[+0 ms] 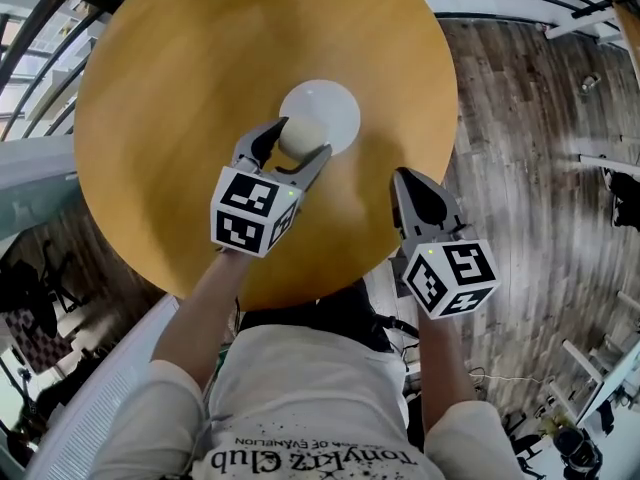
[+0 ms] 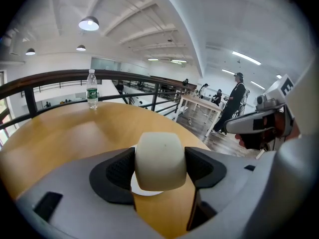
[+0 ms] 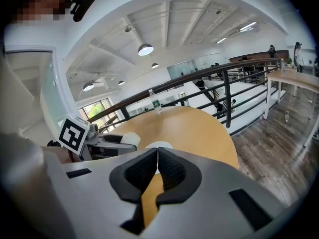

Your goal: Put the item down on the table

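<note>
My left gripper (image 1: 297, 139) is shut on a cream rounded cup (image 1: 300, 135), held above a white round saucer (image 1: 332, 108) on the round wooden table (image 1: 180, 88). In the left gripper view the cup (image 2: 160, 160) sits clamped between the black pads (image 2: 117, 172), with the saucer (image 2: 144, 190) just below it. My right gripper (image 1: 421, 194) hovers over the table's near right edge, jaws closed together with nothing between them (image 3: 157, 169). The right gripper view also shows the left gripper (image 3: 112, 142) with the cup (image 3: 132, 139) beside the saucer (image 3: 160, 145).
A plastic water bottle (image 2: 91, 88) stands at the table's far edge by a dark railing (image 2: 60, 76). Wooden floor (image 1: 520, 118) lies to the right of the table. People stand by a distant table (image 2: 199, 103) beyond the railing.
</note>
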`<state>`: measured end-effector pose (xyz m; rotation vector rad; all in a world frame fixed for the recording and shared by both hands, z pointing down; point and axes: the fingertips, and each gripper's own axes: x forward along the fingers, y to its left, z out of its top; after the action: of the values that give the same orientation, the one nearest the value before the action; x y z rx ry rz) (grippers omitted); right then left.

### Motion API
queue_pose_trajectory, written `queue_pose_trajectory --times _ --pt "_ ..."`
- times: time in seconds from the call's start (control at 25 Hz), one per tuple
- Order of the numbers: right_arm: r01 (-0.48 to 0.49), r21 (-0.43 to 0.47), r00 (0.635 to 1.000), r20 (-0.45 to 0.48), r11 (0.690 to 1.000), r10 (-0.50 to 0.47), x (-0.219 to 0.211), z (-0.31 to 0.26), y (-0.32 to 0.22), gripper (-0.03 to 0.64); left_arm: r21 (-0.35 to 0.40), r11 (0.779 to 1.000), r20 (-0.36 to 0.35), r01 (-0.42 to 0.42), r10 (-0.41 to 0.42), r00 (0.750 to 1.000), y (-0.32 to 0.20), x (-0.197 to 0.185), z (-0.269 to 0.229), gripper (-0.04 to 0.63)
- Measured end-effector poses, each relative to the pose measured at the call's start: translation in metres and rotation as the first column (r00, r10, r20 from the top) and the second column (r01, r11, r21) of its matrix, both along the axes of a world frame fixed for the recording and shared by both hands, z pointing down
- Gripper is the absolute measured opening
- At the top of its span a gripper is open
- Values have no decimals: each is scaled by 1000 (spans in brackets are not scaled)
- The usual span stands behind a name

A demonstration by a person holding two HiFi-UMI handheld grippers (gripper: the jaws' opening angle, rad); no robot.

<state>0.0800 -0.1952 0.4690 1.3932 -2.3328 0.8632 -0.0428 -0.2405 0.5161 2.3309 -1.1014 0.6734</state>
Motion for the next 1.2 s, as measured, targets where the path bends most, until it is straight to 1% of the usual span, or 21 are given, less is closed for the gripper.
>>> queue_pose_trajectory --times 0.28,0.48,0.8,1.2 --pt "-8 -15 1000 5 1000 8 8 9 -7 26 -27 999 63 -26 28 998 -18 9 26 318" --pt "-12 -25 1000 9 1000 12 13 14 -10 26 -46 996 126 -71 77 989 -27 15 46 318" --pt "-28 -51 1000 8 998 28 22 26 -12 26 -85 985 205 -149 164 965 -39 19 73 318" --pt "-46 -69 999 6 997 46 25 33 -13 26 -141 965 269 -223 254 929 -44 25 98 318"
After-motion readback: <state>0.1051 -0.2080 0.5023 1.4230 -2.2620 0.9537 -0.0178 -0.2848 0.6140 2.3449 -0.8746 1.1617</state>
